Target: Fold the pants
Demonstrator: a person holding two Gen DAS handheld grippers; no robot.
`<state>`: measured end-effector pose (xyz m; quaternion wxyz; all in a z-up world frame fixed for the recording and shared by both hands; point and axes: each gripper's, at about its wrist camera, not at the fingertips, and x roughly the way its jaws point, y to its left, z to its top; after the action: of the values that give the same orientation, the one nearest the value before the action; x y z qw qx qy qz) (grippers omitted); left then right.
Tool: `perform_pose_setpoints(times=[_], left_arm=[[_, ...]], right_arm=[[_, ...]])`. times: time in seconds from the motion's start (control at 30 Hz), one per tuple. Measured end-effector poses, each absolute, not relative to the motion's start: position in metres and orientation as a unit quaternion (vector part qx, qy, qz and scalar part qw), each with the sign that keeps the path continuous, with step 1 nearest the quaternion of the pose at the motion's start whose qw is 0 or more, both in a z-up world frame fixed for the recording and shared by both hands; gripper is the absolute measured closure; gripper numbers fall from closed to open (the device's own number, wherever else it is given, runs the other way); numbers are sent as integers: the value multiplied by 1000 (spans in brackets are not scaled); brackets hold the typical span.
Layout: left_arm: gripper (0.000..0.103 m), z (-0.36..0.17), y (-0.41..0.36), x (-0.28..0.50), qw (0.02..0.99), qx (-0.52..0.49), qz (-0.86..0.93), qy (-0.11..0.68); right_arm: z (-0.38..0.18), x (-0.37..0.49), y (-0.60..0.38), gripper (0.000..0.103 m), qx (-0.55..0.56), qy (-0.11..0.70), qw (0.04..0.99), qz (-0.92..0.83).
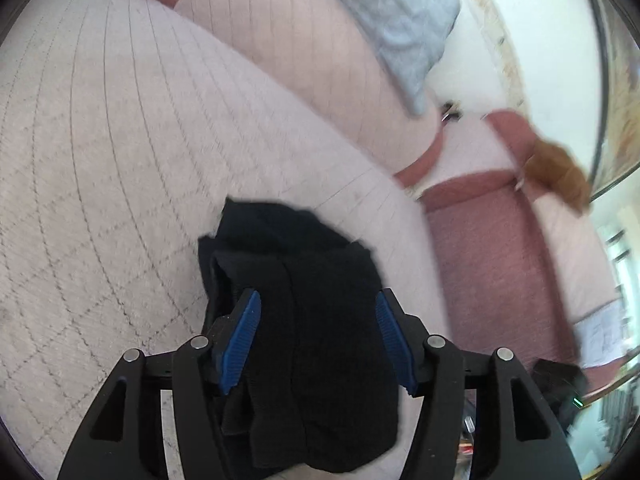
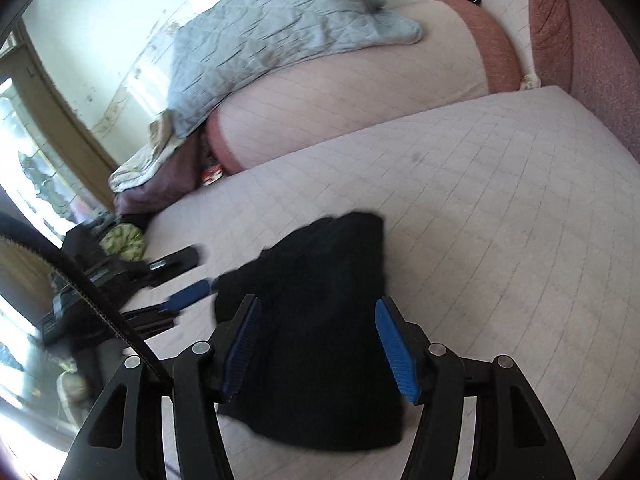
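Note:
The black pants [image 1: 304, 320] lie folded into a small bundle on the pale quilted mattress [image 1: 120, 140]. My left gripper [image 1: 318, 308] is open, its blue pads on either side of the bundle, just above it. In the right wrist view the same black pants [image 2: 320, 312] lie on the mattress [image 2: 500, 220], and my right gripper [image 2: 318, 312] is open over them with the cloth between the blue pads. The left gripper's blue finger [image 2: 188, 294] shows at the left of the bundle in the right wrist view.
A grey quilted blanket [image 2: 260, 36] lies on a pink-edged cushion [image 2: 360, 100] behind the mattress. A red-and-white packet [image 2: 212, 174] sits in the gap. An orange furry thing [image 1: 556, 176] is at the right. Pink sofa fabric [image 1: 488, 260] borders the mattress.

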<state>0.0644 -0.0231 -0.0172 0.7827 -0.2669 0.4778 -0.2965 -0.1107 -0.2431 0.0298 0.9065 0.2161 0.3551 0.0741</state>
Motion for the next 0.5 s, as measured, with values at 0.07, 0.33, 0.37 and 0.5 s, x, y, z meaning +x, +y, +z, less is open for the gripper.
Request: perform_pose_setpoints(times=[0.07, 0.33, 0.37, 0.5], left_arm=[[45, -30, -35, 68, 790, -231, -267, 501], [42, -13, -29, 58, 808, -216, -254, 486], [42, -7, -28, 53, 818, -206, -249, 477], [40, 16, -26, 20, 872, -128, -211, 422]], right_arm=[[14, -115, -235, 38, 208, 377, 899, 79], [8, -130, -225, 37, 170, 398, 899, 63], [14, -139, -225, 36, 162, 391, 904, 62], [23, -174, -226, 33, 135, 368, 919, 43]])
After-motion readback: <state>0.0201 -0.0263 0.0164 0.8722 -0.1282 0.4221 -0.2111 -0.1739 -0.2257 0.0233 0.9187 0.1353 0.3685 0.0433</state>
